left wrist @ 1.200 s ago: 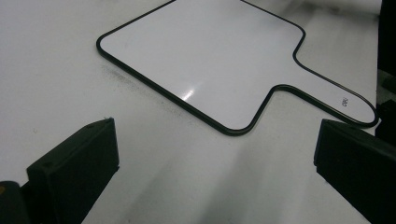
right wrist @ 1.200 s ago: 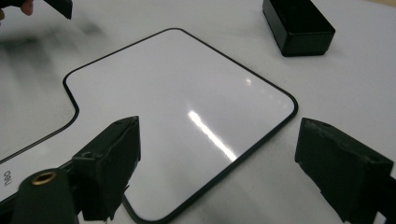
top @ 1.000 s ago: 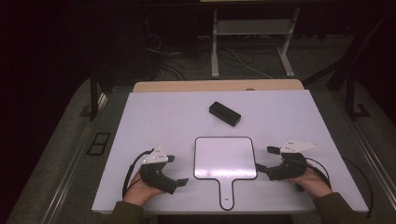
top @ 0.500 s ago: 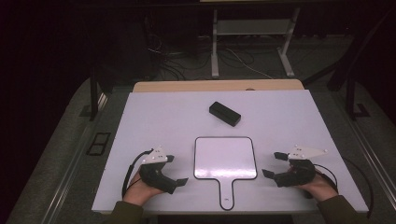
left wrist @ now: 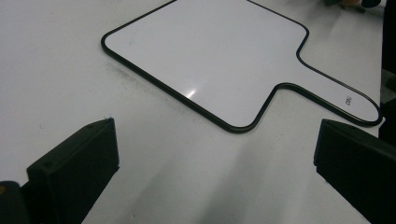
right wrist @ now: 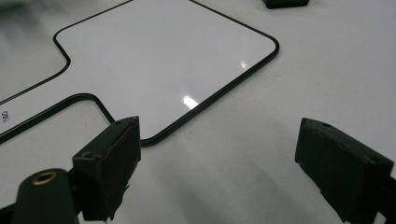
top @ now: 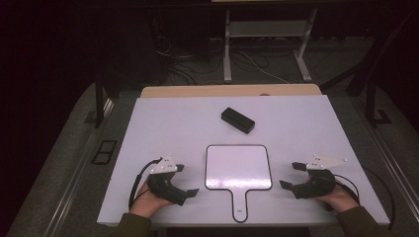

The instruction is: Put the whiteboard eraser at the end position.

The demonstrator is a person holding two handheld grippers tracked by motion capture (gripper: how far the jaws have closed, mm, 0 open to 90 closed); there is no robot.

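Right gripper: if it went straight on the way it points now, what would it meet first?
Probably the whiteboard: the right gripper, open and empty, points at its near corner. It looks raised, so it might pass just above.

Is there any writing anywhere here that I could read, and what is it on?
Small dark mark on the whiteboard's handle: too small and blurred to read.
Black box: no writing seen.
Table: none.

Lab or studio recording bay, dimly lit.
White table (top: 163, 123) sat on grey carpet (top: 64, 163) against a dark backdrop; loose cables (top: 188, 69) and a metal stand frame (top: 267, 44) lay behind it.
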